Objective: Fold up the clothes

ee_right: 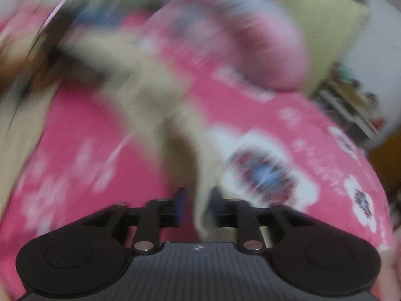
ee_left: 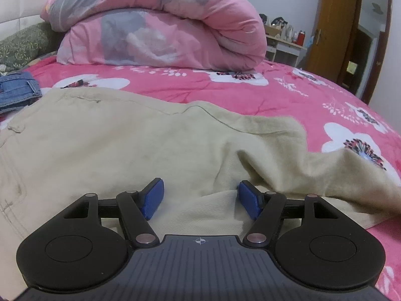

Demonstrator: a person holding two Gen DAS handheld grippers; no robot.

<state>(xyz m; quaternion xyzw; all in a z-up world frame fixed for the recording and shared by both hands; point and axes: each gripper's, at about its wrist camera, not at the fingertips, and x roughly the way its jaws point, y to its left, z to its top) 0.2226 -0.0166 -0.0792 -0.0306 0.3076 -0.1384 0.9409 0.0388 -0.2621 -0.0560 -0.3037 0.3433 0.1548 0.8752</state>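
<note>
Our left gripper [ee_left: 200,198] stood wide open, its blue pads [ee_left: 153,198] low over the beige trousers [ee_left: 125,145], which spread ahead of it and to both sides across the pink floral bedspread [ee_left: 300,92]. Our right gripper [ee_right: 196,205] was nearly closed, pinching a strip of the same beige cloth, which trailed forward and leftward, heavily blurred.

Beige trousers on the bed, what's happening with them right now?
The beige trousers lie spread on the pink floral bedspread. The left gripper sits open just above the cloth, gripping nothing. The right gripper looks pinched on a strip of the same beige fabric, though that view is badly motion-blurred. A rolled pink quilt and folded jeans lie beyond.
</note>
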